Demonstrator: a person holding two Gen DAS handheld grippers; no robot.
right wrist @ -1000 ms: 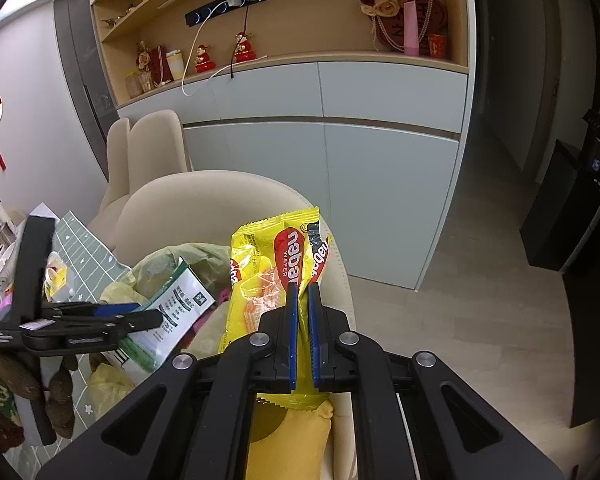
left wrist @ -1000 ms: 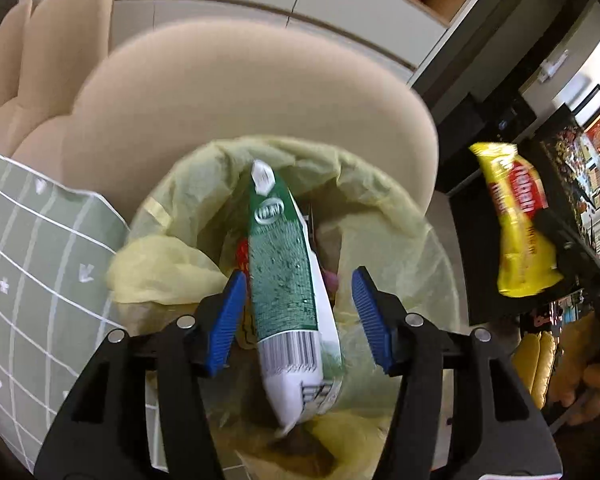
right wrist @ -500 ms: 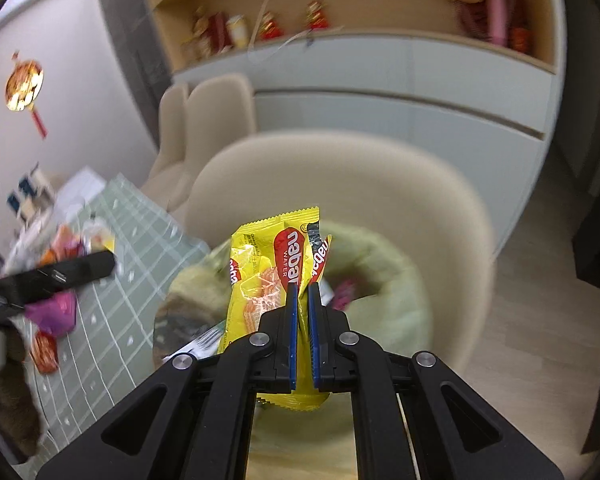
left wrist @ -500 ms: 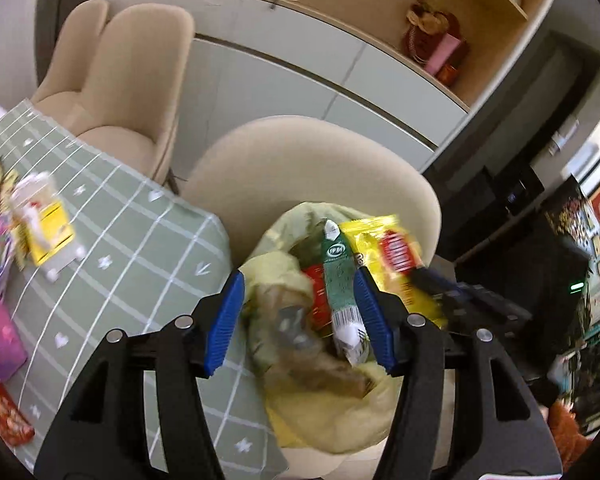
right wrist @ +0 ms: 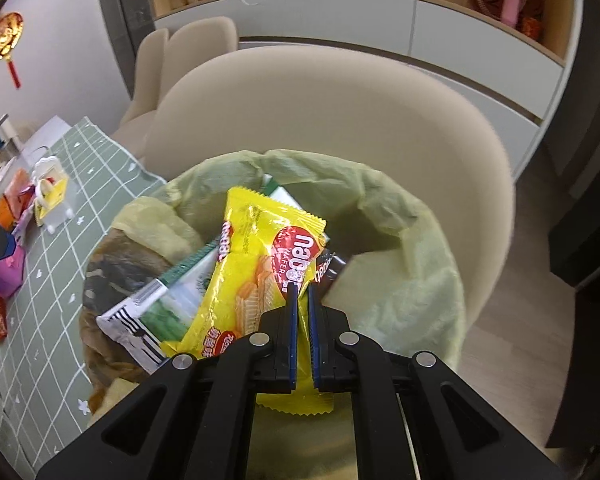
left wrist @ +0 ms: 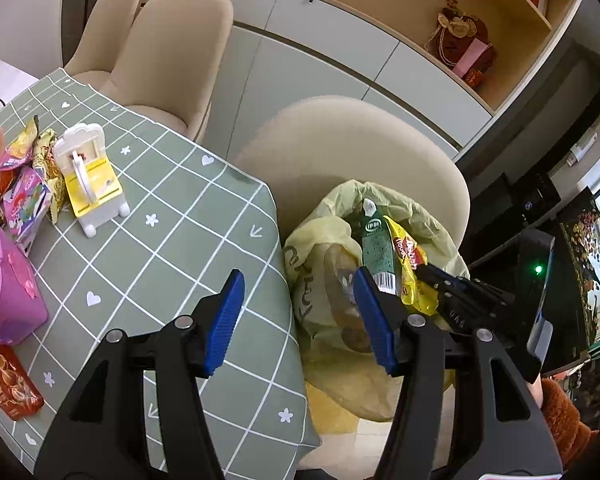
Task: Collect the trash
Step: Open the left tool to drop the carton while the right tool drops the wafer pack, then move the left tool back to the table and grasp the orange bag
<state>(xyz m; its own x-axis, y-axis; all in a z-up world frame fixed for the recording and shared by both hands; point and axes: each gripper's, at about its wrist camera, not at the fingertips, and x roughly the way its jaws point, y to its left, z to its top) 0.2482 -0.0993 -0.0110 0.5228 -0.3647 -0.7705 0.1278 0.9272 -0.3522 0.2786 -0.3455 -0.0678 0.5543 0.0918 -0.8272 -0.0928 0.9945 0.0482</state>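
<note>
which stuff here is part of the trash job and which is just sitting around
Job:
- yellow wafer wrapper, pinched in the right gripper
- green packet, in the bag
- yellow trash bag
- wrappers on the table

Lying about:
- pink box
- beige chair
- shelf ornaments

wafer packet [right wrist: 260, 276]: yellow, red logo
bag liner [right wrist: 404, 240]: pale yellow-green
tablecloth [left wrist: 172, 240]: sage green, white grid
box [left wrist: 4, 292]: pink
</note>
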